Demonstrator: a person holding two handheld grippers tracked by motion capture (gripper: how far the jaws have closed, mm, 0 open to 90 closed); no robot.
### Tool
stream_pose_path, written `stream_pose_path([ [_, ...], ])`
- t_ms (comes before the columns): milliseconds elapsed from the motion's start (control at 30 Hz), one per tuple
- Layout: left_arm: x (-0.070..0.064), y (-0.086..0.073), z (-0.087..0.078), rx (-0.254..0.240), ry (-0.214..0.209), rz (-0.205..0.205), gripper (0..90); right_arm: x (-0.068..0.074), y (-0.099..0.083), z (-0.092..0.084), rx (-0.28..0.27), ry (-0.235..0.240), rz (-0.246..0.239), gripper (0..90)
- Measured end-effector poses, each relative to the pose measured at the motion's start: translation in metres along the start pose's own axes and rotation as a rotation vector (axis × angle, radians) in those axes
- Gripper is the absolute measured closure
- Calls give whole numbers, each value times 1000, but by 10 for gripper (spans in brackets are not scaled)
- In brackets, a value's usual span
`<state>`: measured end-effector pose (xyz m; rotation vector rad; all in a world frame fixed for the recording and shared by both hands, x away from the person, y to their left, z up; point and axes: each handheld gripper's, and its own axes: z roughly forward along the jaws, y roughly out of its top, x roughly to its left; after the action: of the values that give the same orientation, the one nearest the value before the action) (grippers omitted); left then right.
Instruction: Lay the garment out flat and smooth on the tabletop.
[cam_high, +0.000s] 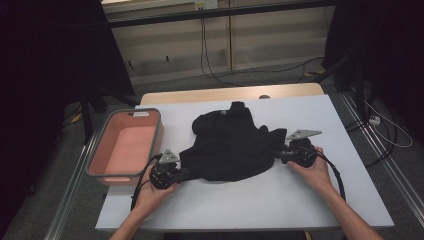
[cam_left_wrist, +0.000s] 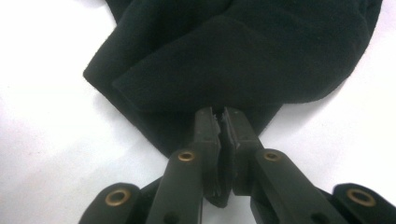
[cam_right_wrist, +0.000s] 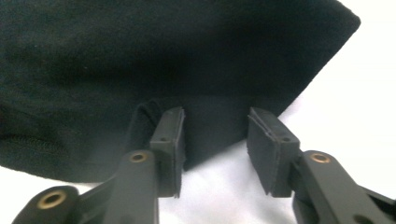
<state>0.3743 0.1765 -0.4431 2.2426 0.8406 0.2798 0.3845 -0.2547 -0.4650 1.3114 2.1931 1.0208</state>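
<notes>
A black garment (cam_high: 230, 145) lies crumpled on the white table (cam_high: 250, 200). My left gripper (cam_high: 186, 173) is at the garment's near-left corner. In the left gripper view its jaws (cam_left_wrist: 220, 114) stand almost together, pinching the edge of the black garment (cam_left_wrist: 233, 56). My right gripper (cam_high: 278, 155) is at the garment's right edge. In the right gripper view its jaws (cam_right_wrist: 215, 126) stand apart. A corner of the black garment (cam_right_wrist: 163, 56) reaches in between them, and the pads do not press on it.
A pink bin (cam_high: 125, 150) with a grey rim stands at the table's left edge, close to my left hand. A wooden tabletop (cam_high: 225, 94) shows behind the white sheet. Cables (cam_high: 390, 130) trail over the floor at the right.
</notes>
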Motion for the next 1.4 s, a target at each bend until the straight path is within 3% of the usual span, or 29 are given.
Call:
stream_pose_path([
  [33, 0, 0, 0, -1, -1, -1, 847, 3, 0, -1, 7, 34, -1, 797],
  [67, 0, 0, 0, -1, -1, -1, 847, 3, 0, -1, 7, 34, -1, 797],
  [100, 0, 0, -1, -1, -1, 0, 847, 7, 1, -1, 16, 42, -10, 873],
  [267, 0, 0, -2, -9, -2, 1, 847, 7, 2, -6, 34, 15, -30, 889],
  [333, -1, 0, -2, -12, -14, -7, 842, 2, 0, -12, 31, -4, -25, 889],
  [367, -2, 0, -4, -30, -23, 11, 832, -6, -4, -20, 22, -16, -4, 890],
  [533, -14, 4, -6, -66, -47, 38, 692, -20, -17, -40, 0, -40, 32, 890],
  [633, -34, 9, -5, -85, -82, 101, 648, -29, -28, -57, -23, -54, 53, 890],
  [700, -37, 11, -4, -88, -86, 112, 648, -31, -30, -61, -28, -54, 58, 889],
  [767, -47, 15, 3, -88, -83, 157, 648, -34, -34, -67, -41, -55, 73, 889],
  [800, -47, 15, 3, -88, -83, 157, 648, -34, -34, -67, -41, -55, 73, 889],
  [967, -61, 19, 17, -64, -70, 241, 617, -33, -33, -62, -33, -51, 68, 888],
  [1100, -62, 20, 28, -54, -45, 268, 589, -32, -33, -59, -25, -50, 63, 887],
  [1133, -62, 20, 28, -54, -45, 268, 617, -32, -33, -59, -25, -50, 63, 887],
  [1200, -63, 21, 31, -48, -45, 263, 761, -32, -33, -59, -24, -49, 61, 887],
  [1233, -62, 24, 29, -58, -64, 223, 843, -32, -33, -58, -23, -47, 59, 887],
  [1300, -62, 25, 26, -72, -68, 213, 875, -32, -33, -58, -21, -45, 60, 887],
  [1333, -59, 27, 20, -80, -80, 206, 875, -32, -33, -58, -21, -45, 60, 887],
  [1367, -56, 29, 10, -99, -118, 167, 879, -32, -33, -58, -25, -43, 58, 886],
  [1400, -56, 29, 10, -99, -118, 167, 880, -31, -33, -59, -29, -41, 58, 887],
])
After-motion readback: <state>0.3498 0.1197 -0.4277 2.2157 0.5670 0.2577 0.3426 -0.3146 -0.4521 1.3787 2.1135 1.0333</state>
